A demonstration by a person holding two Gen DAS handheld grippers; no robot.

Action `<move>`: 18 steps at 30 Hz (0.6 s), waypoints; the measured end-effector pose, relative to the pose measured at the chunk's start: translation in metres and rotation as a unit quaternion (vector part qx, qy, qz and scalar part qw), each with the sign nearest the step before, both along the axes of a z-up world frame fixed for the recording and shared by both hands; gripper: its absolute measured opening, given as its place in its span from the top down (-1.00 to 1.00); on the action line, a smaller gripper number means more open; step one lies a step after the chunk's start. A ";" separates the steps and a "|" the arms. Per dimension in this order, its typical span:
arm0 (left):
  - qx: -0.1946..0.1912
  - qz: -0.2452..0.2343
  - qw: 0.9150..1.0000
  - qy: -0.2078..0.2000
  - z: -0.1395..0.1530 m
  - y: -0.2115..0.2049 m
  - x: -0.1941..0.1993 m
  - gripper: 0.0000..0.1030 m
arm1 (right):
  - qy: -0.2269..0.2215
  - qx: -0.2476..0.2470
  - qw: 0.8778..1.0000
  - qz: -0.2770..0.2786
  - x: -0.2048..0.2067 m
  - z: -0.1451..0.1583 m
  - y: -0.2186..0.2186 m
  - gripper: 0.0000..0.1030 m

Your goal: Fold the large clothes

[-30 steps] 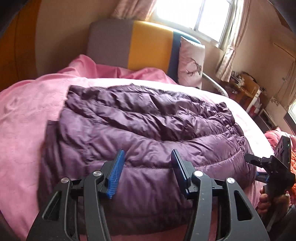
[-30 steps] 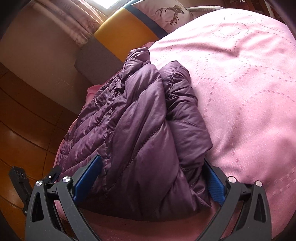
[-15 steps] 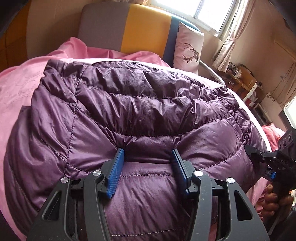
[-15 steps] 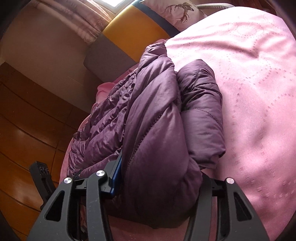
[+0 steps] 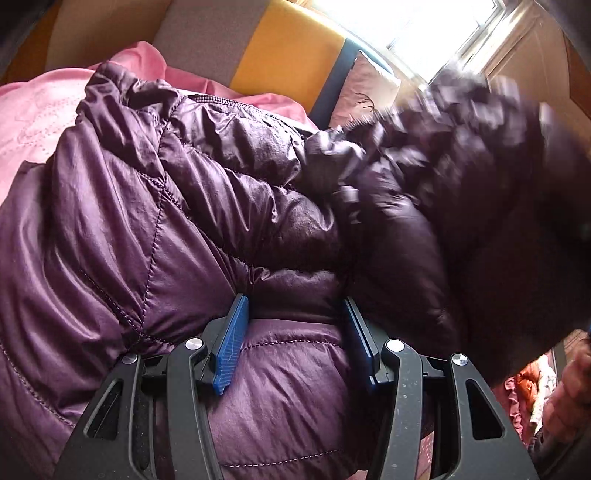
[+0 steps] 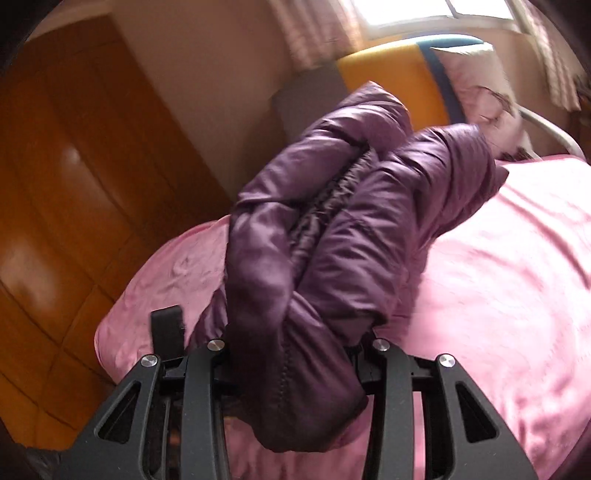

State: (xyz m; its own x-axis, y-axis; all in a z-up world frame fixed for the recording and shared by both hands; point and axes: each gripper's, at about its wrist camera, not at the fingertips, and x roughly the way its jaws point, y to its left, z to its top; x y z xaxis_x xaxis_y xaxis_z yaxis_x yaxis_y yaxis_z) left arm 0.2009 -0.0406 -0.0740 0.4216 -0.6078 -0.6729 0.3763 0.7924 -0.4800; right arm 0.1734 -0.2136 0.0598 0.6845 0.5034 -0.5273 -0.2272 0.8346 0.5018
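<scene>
A puffy purple down jacket fills the left wrist view, bunched and partly raised off the pink bed. My left gripper is shut on a thick fold of the jacket between its blue pads. In the right wrist view the jacket hangs up from the pink bed, folded over itself. My right gripper is shut on its bunched edge; its pads are hidden by fabric. The right part of the jacket in the left wrist view is blurred by motion.
A grey, yellow and blue headboard and a deer-print pillow stand at the far end of the bed. A wooden wardrobe is to the left. The window is bright behind.
Both grippers closed on the jacket's near edge and lifted it up off the bed. The right side rose fastest, and the jacket now folds over towards the headboard.
</scene>
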 end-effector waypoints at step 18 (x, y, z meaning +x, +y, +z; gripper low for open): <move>-0.146 0.096 0.984 -0.033 0.053 0.192 -0.044 0.06 | -0.039 -0.263 0.958 0.104 0.019 -0.031 0.179 0.00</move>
